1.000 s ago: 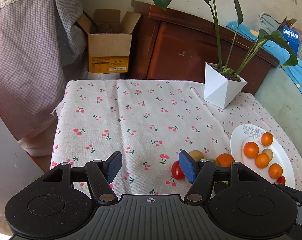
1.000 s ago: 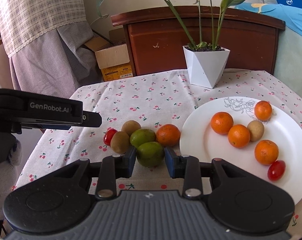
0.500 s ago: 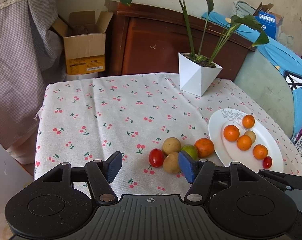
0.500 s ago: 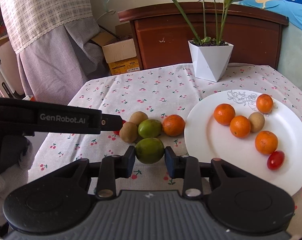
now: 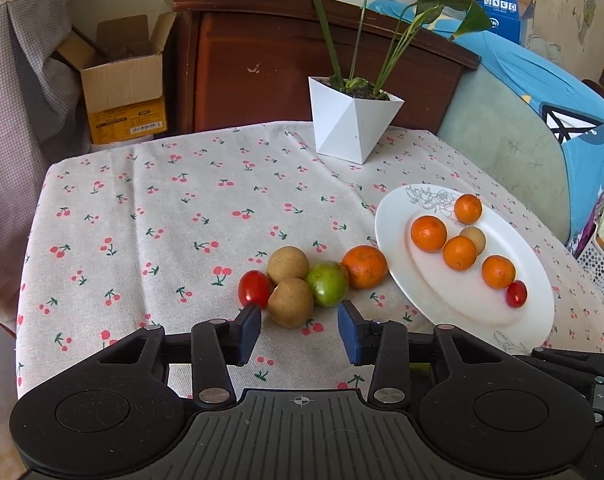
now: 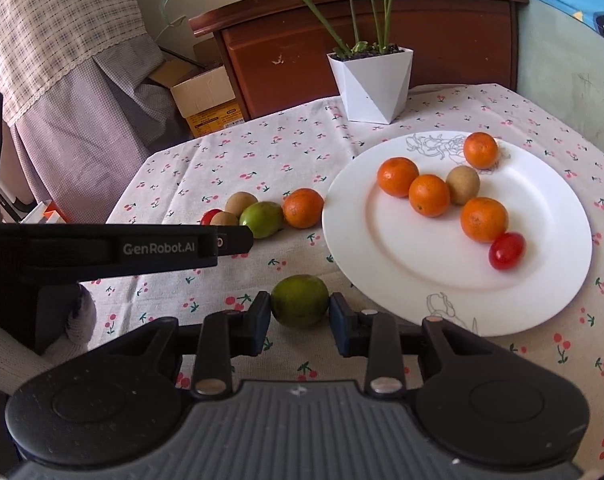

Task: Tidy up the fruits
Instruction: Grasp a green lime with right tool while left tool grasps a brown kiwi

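Gripping a green lime (image 6: 299, 306), the right gripper (image 6: 299, 312) sits beside the white plate (image 6: 542, 308) while the left gripper (image 5: 297, 326) spreads its fingers (image 5: 247, 330) wide near the brown fruit (image 5: 291, 302).

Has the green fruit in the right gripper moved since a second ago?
Yes. The green fruit, held in the right gripper, has pulled back from the fruit cluster toward the camera.

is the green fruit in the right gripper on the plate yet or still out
Still out. The green fruit sits clamped in the right gripper, short of the white plate's near rim.
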The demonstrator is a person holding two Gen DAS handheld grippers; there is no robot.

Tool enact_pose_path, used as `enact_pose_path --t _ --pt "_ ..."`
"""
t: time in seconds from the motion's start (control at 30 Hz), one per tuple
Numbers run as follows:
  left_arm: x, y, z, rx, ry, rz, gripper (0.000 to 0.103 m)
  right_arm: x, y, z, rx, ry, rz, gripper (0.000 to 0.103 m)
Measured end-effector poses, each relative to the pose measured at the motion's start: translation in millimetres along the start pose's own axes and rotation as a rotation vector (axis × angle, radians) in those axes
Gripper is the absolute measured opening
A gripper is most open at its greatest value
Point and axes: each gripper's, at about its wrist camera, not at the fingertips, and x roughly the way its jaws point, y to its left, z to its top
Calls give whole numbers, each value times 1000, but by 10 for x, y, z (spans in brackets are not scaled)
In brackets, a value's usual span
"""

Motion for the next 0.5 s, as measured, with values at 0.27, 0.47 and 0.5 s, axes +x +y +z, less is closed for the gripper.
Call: enact_pose_path --t 0.27,0.47,0.5 --pt "58 -29 1 24 -16 17 36 -1 -19 1 25 1 3 33" --pt "90 -40 -14 46 -24 25 34 12 -37 3 42 -2 7 33" --pt "93 -35 -18 47 -25 24 34 11 -38 3 41 -3 7 33"
